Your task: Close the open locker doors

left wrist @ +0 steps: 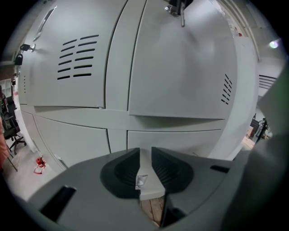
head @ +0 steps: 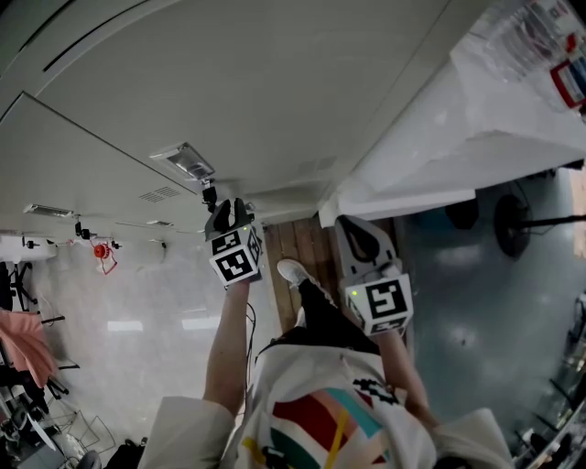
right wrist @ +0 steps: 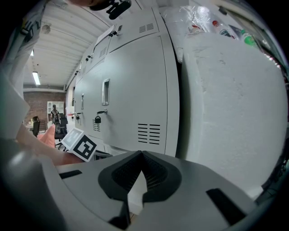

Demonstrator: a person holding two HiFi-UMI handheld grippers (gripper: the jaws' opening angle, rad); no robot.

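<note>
The grey lockers (head: 229, 82) fill the top of the head view. My left gripper (head: 229, 218) is held right up to them, just below a small black lock (head: 210, 194). In the left gripper view its jaws stand a narrow gap apart with nothing between them. They face the locker doors (left wrist: 180, 67), whose upper right door casts a shadow along its bottom edge; a key hangs at the top (left wrist: 179, 11). My right gripper (head: 359, 236) hovers beside the locker's end, its tips meeting on nothing. The right gripper view shows the locker row (right wrist: 135, 85) with all doors flush.
A tall white wrapped block (head: 458, 119) stands just right of the lockers, also the white block (right wrist: 235, 99) in the right gripper view. A padlock (right wrist: 97, 120) hangs on a farther door. My shoe (head: 293, 272) rests on a wooden strip (head: 284, 240). Chairs and a red item (head: 103, 250) lie left.
</note>
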